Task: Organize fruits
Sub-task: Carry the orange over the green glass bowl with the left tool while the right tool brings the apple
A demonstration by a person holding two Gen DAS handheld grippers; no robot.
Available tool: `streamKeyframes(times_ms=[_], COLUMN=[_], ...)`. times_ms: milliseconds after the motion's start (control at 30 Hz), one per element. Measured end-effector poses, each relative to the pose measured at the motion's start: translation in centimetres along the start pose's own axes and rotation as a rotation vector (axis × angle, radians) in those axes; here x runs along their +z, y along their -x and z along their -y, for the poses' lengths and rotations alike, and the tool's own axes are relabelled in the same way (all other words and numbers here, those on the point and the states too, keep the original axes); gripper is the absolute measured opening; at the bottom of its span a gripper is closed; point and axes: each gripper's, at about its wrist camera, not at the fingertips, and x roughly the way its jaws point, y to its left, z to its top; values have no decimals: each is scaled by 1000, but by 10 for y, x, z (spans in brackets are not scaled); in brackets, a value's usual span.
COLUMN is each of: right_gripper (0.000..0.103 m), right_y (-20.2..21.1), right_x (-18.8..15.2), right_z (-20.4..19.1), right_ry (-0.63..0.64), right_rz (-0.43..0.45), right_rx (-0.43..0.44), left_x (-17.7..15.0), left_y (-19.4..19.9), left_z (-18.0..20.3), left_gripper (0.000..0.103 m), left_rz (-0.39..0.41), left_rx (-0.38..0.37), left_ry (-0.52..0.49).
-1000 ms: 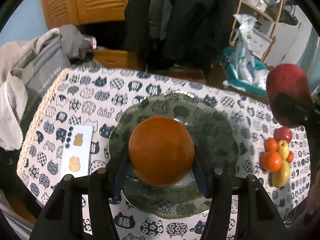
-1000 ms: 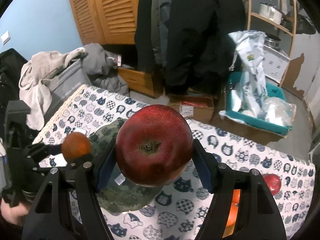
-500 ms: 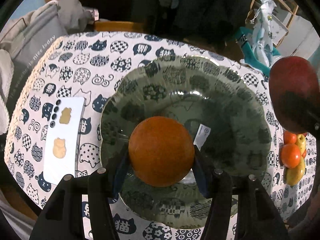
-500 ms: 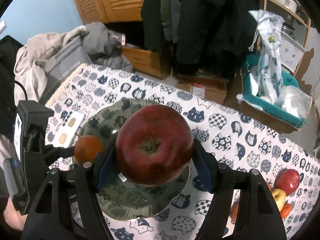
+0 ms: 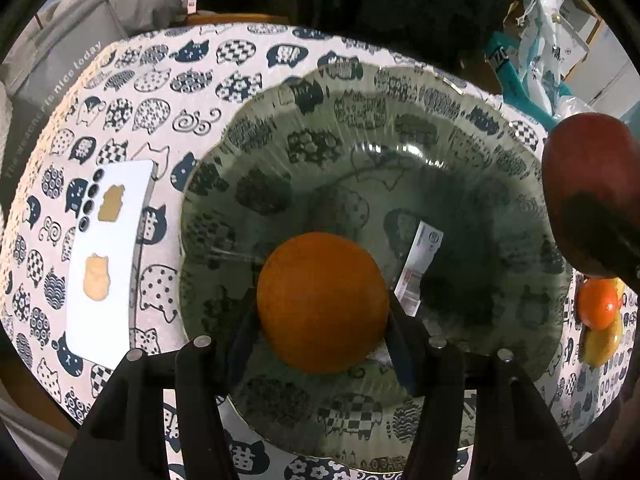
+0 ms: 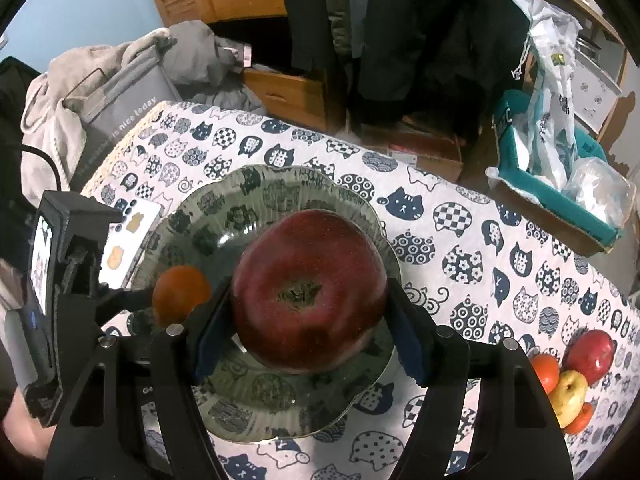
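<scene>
My left gripper (image 5: 322, 320) is shut on an orange (image 5: 322, 302) and holds it low over the green glass bowl (image 5: 400, 128), near the bowl's left part. The right gripper (image 6: 308, 312) is shut on a large dark red apple (image 6: 308, 292), held above the same bowl (image 6: 280, 184). In the right wrist view the orange (image 6: 180, 294) in the left gripper (image 6: 160, 300) shows at the left. The apple (image 5: 592, 184) appears at the right edge of the left wrist view. I cannot tell whether either fruit touches the bowl.
A pile of loose fruit (image 6: 572, 372), red, orange and yellow, lies on the cat-print tablecloth (image 6: 480, 240) to the right. A white phone (image 5: 108, 256) lies left of the bowl. A grey bag (image 6: 120, 96), clothes and a teal bin (image 6: 560, 184) stand beyond the table.
Both grippers have sunk toward the bowl with their fruit, and both point more steeply down. The bowl now fills more of each view.
</scene>
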Motion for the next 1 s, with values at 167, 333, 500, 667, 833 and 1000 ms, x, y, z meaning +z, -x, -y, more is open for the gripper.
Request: streamKeyframes(times_ms=[167, 333, 500, 667, 833, 1000], right_gripper=[72, 72, 72, 72, 72, 72], right_y=[-4, -5, -8, -15, -29, -42], right_x=[-2, -2, 0, 0, -2, -7], right_z=[0, 2, 4, 2, -5, -15], right_ry=[-2, -9, -17, -6, 12, 42], right_rz=[-10, -11, -19, -39, -70, -108], right_rx=[1, 6, 7, 12, 8, 6], left_x=[-1, 1, 3, -3, -7, -12], left_y=[-5, -1, 12, 27, 44, 57], left_z=[2, 8, 10, 3, -15, -32], left_gripper=[61, 77, 79, 79, 79, 79], left_rz=[-18, 1, 25, 40, 69, 87], left_rx=[11, 14, 4, 15, 47, 56], left_ry=[-15, -22, -32, -25, -6, 27])
